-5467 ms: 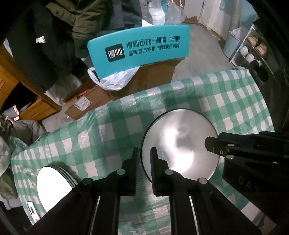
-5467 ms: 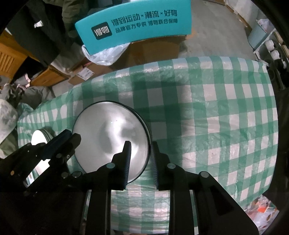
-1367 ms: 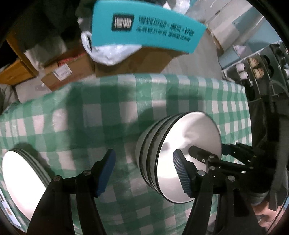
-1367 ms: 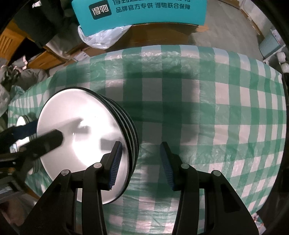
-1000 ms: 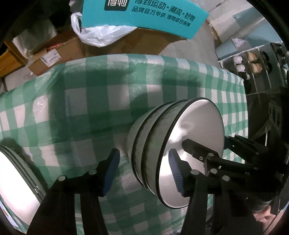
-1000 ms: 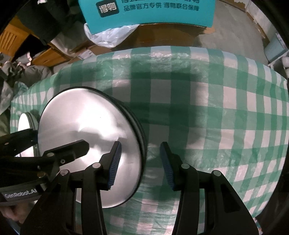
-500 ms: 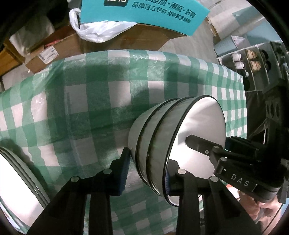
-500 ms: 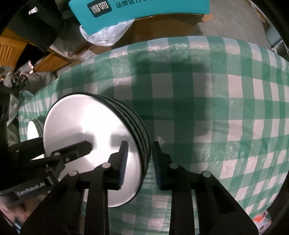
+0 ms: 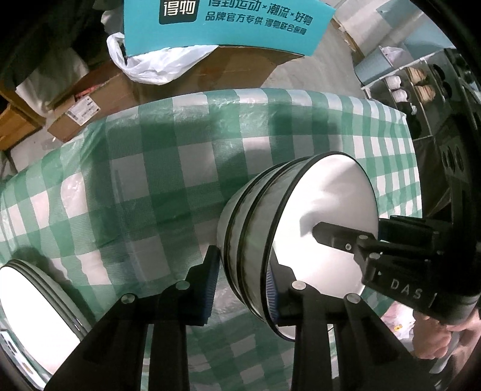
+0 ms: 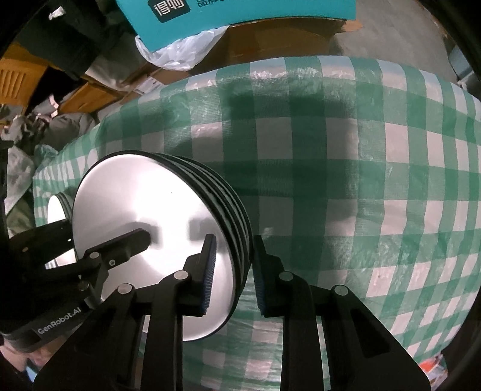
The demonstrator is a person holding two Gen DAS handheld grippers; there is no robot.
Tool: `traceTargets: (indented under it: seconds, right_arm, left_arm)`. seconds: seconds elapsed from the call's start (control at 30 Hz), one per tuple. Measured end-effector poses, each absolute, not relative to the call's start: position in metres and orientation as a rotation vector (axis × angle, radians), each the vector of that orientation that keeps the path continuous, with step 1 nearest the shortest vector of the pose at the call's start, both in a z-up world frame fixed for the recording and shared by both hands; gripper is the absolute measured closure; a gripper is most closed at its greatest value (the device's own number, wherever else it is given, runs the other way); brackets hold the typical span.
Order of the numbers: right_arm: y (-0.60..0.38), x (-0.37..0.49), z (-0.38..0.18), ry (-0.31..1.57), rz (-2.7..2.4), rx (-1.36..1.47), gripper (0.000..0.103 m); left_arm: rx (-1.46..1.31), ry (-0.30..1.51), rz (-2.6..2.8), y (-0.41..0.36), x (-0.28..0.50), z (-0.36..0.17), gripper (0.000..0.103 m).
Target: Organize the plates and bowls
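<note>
Both tongs, left (image 9: 240, 270) and right (image 10: 233, 264), closing on stacked bowls (image 9: 270, 228) rim walls; squeeze evenly, lift level

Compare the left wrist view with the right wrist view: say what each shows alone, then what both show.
Left wrist only: a grey shoe rack and a light blue bin beyond the table.
Right wrist only: orange wooden furniture.
Both: the stack of white black-rimmed bowls, left gripper closing on one side, right gripper on the other, green checked tablecloth, white plates, teal box.
</note>
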State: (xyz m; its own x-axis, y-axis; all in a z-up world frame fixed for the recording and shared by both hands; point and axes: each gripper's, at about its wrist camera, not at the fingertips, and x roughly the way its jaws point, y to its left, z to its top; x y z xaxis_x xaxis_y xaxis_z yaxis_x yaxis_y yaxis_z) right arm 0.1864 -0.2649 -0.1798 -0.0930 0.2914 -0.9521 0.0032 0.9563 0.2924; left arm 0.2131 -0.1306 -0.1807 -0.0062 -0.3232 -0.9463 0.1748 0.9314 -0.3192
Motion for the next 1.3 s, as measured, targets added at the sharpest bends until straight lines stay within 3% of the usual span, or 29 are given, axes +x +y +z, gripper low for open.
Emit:
traceTargets:
  seconds: [0.33,0.67,1.3]
  right_arm:
    - [-0.261,0.180,-0.168,1.634,0.232,0.208,0.085]
    - [-0.257,0.169,-0.166,1.667,0.233,0.229,0.086]
    - [-0.266,0.173,-0.182,1.648,0.238,0.308,0.086]
  left_arm:
    - [-0.082,1.512,-0.365,-0.128,0.211,-0.175,0.083]
    - [-0.057,1.527,-0.370,-0.126,0.198,-0.170,0.084]
    - [-0.057,1.490,-0.363,-0.139,0.204,-0.175,0.073]
